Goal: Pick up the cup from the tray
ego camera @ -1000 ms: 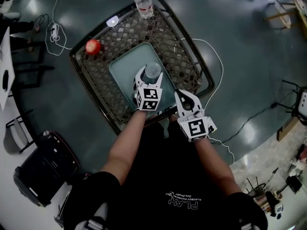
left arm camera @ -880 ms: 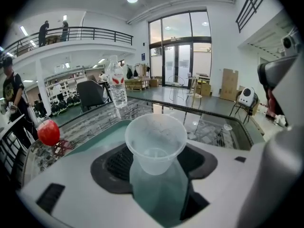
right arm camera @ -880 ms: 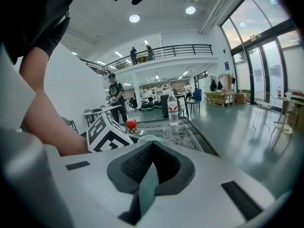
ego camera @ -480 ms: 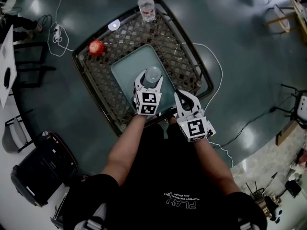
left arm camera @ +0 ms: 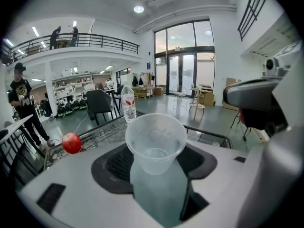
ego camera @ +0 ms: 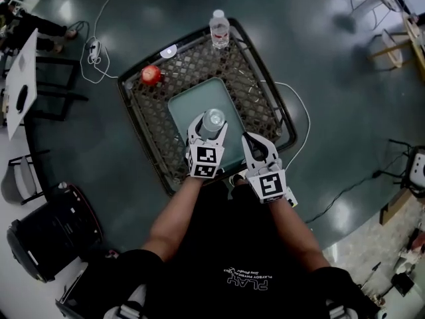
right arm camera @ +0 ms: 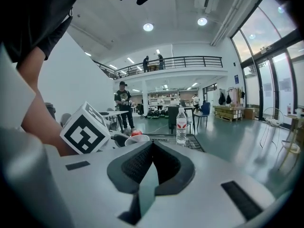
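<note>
A clear plastic cup (ego camera: pixel 212 119) stands upright over the pale green tray (ego camera: pixel 192 98), which lies on a dark wire-mesh table (ego camera: pixel 143 121). My left gripper (ego camera: pixel 211 115) reaches over the tray's near half, and its jaws stand wide with the pads against the cup's sides. The left gripper view shows the cup (left arm camera: pixel 156 144) dead centre between the dark pads (left arm camera: pixel 114 163), tray surface below it. My right gripper (ego camera: pixel 251 140) hovers at the tray's near right corner, jaws shut and empty. In the right gripper view the cup's rim (right arm camera: pixel 137 139) peeks up left of the closed jaws (right arm camera: pixel 151 148).
A red apple (ego camera: pixel 151 74) lies on the mesh at the far left and a water bottle (ego camera: pixel 219 28) stands at the far corner. Cables (ego camera: pixel 96 48) trail on the floor at the left. A black case (ego camera: pixel 50 234) sits near left. A person (left arm camera: pixel 21 103) stands beyond the table.
Both grippers hold the same pose around the tray. The head camera has shifted, so the table sits higher and further right in view. The cup stays between the left jaws.
</note>
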Tool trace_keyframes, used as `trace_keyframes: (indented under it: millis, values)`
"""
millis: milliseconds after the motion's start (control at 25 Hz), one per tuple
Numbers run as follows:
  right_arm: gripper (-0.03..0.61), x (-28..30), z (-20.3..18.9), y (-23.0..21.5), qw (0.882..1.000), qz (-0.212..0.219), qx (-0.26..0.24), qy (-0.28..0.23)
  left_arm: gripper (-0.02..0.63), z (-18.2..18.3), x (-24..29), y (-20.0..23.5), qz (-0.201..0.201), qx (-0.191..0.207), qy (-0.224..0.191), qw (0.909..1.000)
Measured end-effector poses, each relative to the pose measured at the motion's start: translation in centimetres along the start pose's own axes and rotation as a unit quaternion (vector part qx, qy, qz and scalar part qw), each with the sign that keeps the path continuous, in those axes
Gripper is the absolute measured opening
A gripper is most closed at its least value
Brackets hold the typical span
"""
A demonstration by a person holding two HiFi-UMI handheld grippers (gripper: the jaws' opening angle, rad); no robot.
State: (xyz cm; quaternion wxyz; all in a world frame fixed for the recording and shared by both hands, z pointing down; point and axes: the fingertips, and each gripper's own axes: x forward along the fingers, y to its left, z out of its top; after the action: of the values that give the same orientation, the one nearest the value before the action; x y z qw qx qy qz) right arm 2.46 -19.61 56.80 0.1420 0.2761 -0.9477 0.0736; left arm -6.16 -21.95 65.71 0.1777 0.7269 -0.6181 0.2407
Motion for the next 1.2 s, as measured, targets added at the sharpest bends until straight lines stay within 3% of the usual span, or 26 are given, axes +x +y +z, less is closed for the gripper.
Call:
trace_keyframes:
  millis: [440, 680, 1200]
  values:
    - [0.006, 0.1, 2.9, 1.2, 0.999, 0.022, -0.023, -0.036, 0.287, 4.5, -7.6, 0.5, 0.016, -0.004, -0.062, 0.9979]
    - [0.006, -0.6, 6.0, 1.8, 0.997, 0.04, -0.045, -0.057, 0.288, 6.4, -10.1, -0.5, -0.027, 0.015, -0.112, 0.9932]
    - [0.006, -0.2, 9.0, 2.5, 0.993, 0.05, -0.068, -0.085, 0.288, 8.8, -13.1, 0.8, 0.013, 0.034, -0.138, 0.9898]
